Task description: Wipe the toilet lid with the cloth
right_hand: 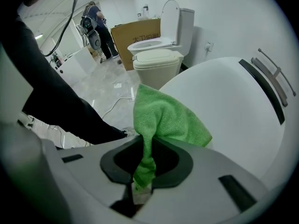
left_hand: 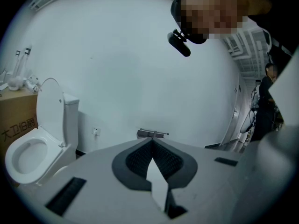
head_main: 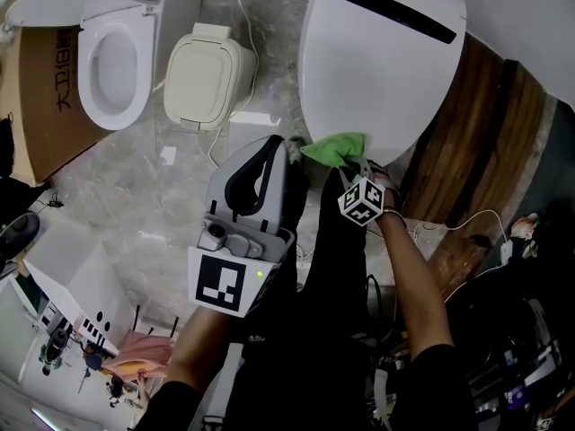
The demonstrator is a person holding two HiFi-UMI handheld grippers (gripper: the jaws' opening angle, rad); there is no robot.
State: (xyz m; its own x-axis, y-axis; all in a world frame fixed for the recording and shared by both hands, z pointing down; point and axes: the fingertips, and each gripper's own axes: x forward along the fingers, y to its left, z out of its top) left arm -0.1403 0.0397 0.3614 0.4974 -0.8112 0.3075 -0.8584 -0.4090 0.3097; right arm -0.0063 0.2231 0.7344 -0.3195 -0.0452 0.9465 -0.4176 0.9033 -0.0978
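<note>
Cloth (right_hand: pixel 163 120) hangs bunched at the near edge of the toilet lid (right_hand: pixel 233 111), clamped by one fold in my right tongs (right_hand: pixel 144 169), while my left tongs (left_hand: pixel 152 146) sit together, empty, so I fear a hard wipe could drag it free

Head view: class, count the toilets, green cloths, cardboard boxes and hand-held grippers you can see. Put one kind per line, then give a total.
Toilets: 3 (open-seat toilet, cream toilet, large white one showing its toilet lid)
Green cloths: 1 (green cloth, in the right gripper's jaws)
Cardboard boxes: 1 (cardboard box)
Grippers: 2 (left gripper, right gripper)
Total: 7
</note>
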